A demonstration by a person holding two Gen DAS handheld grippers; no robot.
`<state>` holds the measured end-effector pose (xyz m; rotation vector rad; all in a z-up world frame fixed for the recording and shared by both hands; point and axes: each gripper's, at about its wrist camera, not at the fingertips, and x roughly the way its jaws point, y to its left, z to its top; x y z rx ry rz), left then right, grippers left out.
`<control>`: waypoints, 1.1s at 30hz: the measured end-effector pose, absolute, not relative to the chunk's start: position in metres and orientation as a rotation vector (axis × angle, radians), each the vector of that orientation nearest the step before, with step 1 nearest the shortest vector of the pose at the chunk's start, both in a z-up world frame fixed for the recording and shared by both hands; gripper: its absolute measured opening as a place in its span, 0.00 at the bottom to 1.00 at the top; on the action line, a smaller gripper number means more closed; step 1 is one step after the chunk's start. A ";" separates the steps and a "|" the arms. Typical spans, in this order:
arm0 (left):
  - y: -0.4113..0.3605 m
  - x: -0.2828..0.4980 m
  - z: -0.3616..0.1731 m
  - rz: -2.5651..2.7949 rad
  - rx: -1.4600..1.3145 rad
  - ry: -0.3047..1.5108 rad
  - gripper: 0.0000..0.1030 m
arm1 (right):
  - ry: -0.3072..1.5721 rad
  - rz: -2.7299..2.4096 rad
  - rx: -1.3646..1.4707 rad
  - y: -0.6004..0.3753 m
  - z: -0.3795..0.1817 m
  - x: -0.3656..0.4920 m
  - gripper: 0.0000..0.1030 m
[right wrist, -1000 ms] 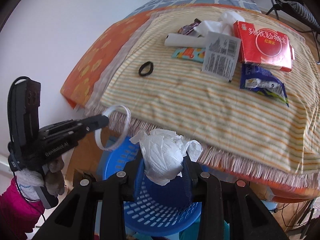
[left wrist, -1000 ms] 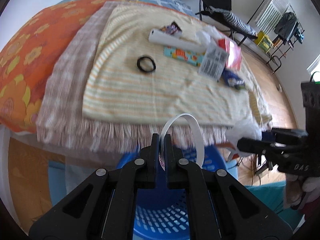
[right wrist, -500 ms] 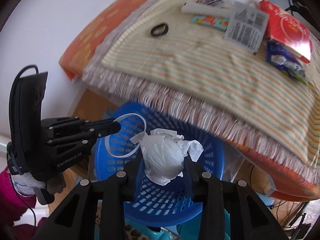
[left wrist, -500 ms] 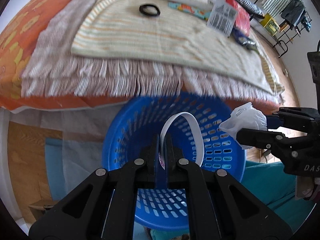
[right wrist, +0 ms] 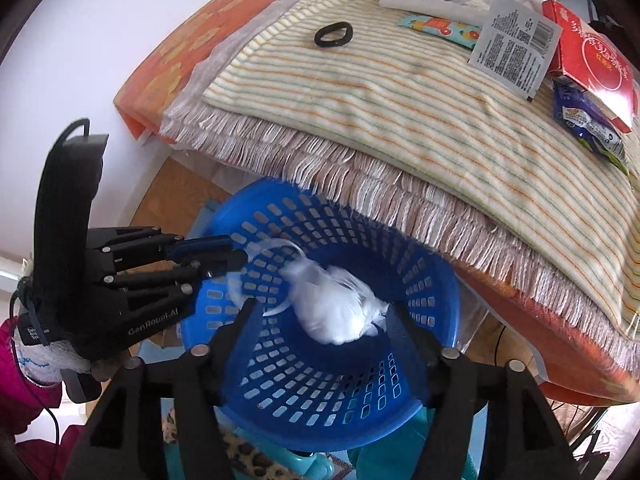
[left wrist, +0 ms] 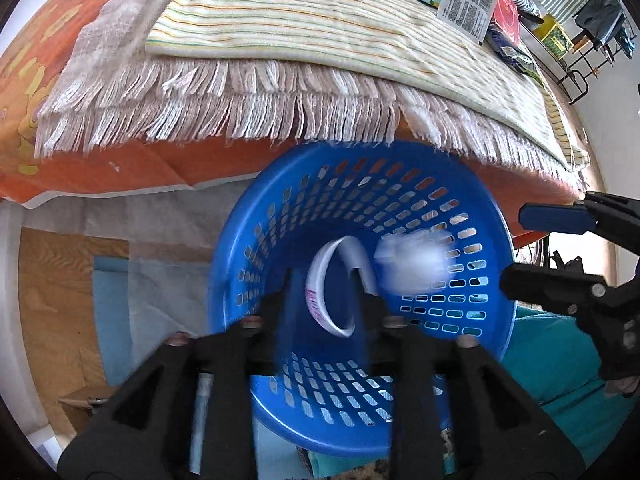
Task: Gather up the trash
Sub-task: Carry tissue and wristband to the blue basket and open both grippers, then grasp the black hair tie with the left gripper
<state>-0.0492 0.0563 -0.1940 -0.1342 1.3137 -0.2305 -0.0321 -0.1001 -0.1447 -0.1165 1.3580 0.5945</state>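
Observation:
A blue slotted basket (left wrist: 492, 240) stands below the bed edge; it also shows in the right wrist view (right wrist: 440, 280). My left gripper (left wrist: 322, 304) is open over it, and a white plastic ring (left wrist: 320, 304) falls, blurred, between its fingers. My right gripper (right wrist: 320, 316) is open over the basket too, and a crumpled white tissue (right wrist: 336, 312) drops from it, seen blurred in the left wrist view (left wrist: 412, 260). More trash lies on the striped blanket (right wrist: 400, 92): a black hair tie (right wrist: 333, 35), a barcode label (right wrist: 514, 46), a red packet (right wrist: 592, 60), a blue wrapper (right wrist: 588, 124).
The fringed blanket edge (left wrist: 240, 100) overhangs the basket's far rim. A white tube (right wrist: 424, 2) and a colourful strip (right wrist: 440, 26) lie at the back of the bed. A wooden floor (left wrist: 52, 300) and teal cloth (left wrist: 552, 360) surround the basket.
Both grippers went down from the bed edge to over the basket and opened. The ring and the tissue left the jaws and are falling into the basket.

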 end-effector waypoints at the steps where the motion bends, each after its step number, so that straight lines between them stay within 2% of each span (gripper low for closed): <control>1: 0.056 -0.049 -0.194 -0.227 -0.133 1.311 0.44 | 1.357 0.593 -0.111 -0.101 -0.144 -0.031 0.66; 6: 0.060 -0.048 -0.192 -0.217 -0.135 1.309 0.44 | 1.344 0.580 -0.094 -0.105 -0.141 -0.028 0.72; 13: 0.067 -0.043 -0.184 -0.206 -0.147 1.291 0.44 | 1.317 0.569 -0.105 -0.106 -0.135 -0.026 0.75; 21: 0.072 -0.026 -0.154 -0.194 -0.149 1.194 0.44 | 1.252 0.547 -0.046 -0.118 -0.114 -0.015 0.76; 28: 0.067 0.006 -0.123 -0.211 -0.131 1.102 0.44 | 1.156 0.471 0.085 -0.157 -0.081 0.010 0.81; 29: 0.066 0.010 -0.121 -0.213 -0.128 1.091 0.45 | 1.143 0.458 0.109 -0.165 -0.076 0.015 0.82; 31: 0.065 0.019 -0.116 -0.214 -0.126 1.074 0.57 | 1.120 0.437 0.140 -0.178 -0.069 0.023 0.83; 33: 0.064 0.028 -0.111 -0.214 -0.130 1.052 0.59 | 1.102 0.420 0.150 -0.189 -0.065 0.030 0.85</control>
